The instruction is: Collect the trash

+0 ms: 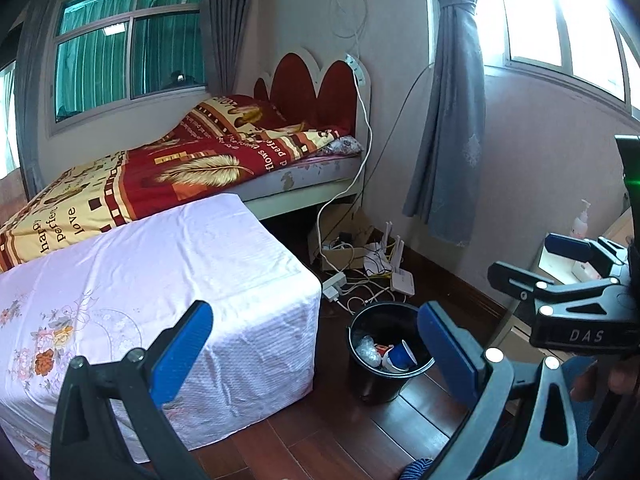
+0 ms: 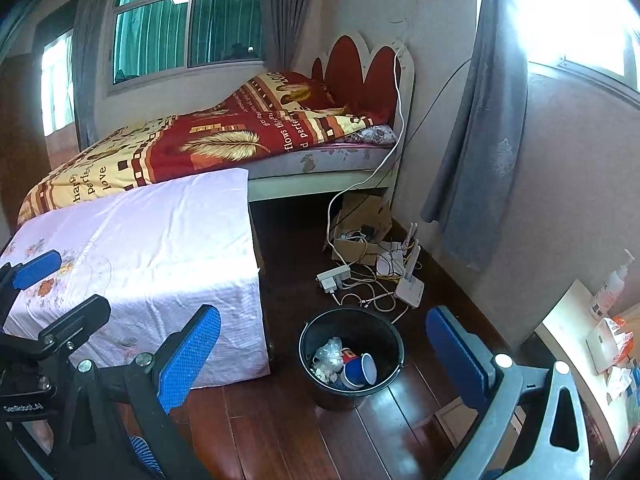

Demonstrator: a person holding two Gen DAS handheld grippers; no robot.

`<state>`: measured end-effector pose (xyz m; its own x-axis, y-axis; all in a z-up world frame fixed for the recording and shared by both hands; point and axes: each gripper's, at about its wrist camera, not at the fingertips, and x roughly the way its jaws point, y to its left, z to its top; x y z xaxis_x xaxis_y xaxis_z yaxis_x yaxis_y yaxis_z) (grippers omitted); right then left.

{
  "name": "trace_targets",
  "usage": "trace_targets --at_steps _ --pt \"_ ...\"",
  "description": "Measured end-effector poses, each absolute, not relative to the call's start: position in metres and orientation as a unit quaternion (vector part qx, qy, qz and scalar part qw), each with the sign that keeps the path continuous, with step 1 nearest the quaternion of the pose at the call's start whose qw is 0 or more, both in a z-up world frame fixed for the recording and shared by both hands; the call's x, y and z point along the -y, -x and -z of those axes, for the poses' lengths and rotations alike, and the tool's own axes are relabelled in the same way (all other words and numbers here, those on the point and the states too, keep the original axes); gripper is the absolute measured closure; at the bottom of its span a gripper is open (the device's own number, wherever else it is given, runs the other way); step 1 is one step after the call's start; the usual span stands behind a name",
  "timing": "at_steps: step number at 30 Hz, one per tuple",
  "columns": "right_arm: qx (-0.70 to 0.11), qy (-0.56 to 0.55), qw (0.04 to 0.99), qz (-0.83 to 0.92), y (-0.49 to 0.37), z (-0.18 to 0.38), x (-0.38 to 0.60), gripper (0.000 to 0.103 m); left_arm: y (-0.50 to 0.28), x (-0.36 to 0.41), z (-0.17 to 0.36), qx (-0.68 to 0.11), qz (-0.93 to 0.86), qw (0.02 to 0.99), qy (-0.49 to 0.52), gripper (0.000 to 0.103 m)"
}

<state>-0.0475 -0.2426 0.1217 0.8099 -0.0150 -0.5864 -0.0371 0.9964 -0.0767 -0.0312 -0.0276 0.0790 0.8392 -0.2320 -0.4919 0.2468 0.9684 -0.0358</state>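
Observation:
A black bucket (image 1: 376, 384) stands on the wooden floor beside a cloth-covered table. Inside it lie a blue cup (image 1: 402, 356), crumpled clear plastic (image 1: 368, 350) and other scraps. My left gripper (image 1: 316, 354) hangs open above and in front of the bucket, its blue pads (image 1: 182, 350) holding nothing. In the right wrist view the bucket (image 2: 336, 400) sits between the open fingers of my right gripper (image 2: 324, 360), with the blue cup (image 2: 360, 370) and plastic (image 2: 328, 354) showing inside. Each gripper also appears in the other's view, both open: the right gripper (image 1: 520, 256) and the left gripper (image 2: 80, 282).
The table under a white floral cloth (image 1: 160, 280) fills the left. Behind it is a bed with a red and yellow blanket (image 1: 180, 168). A power strip (image 2: 334, 276), tangled cables, a router (image 2: 410, 290) and a cardboard box (image 2: 360, 216) lie beyond the bucket. A desk (image 2: 568, 320) with a bottle stands at the right.

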Motion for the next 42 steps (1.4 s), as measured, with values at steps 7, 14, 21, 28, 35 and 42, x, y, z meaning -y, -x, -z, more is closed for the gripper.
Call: trace_targets --at_steps 7,14,21,28,35,42 --pt "-0.308 0.042 0.95 -0.009 0.048 -0.122 0.242 0.0 0.036 0.029 -0.082 -0.254 0.126 0.959 -0.014 0.001" --pt "-0.308 0.041 0.95 -0.008 0.048 -0.122 0.242 0.0 0.037 0.027 -0.088 -0.249 0.129 0.96 -0.013 0.001" --pt "-0.306 0.04 0.951 -0.009 0.05 -0.123 0.242 0.0 0.038 0.031 -0.089 -0.248 0.132 0.96 -0.015 0.001" --pt "-0.305 0.038 0.952 -0.007 0.051 -0.124 0.244 0.0 0.039 0.034 -0.09 -0.246 0.134 0.96 -0.015 0.0" --pt "-0.305 0.038 0.952 -0.006 0.05 -0.123 0.244 0.0 0.038 0.035 -0.091 -0.244 0.133 0.96 -0.018 0.001" --pt "-0.305 0.039 0.952 -0.006 0.05 -0.123 0.244 0.0 0.039 0.036 -0.091 -0.243 0.134 0.961 -0.017 0.001"
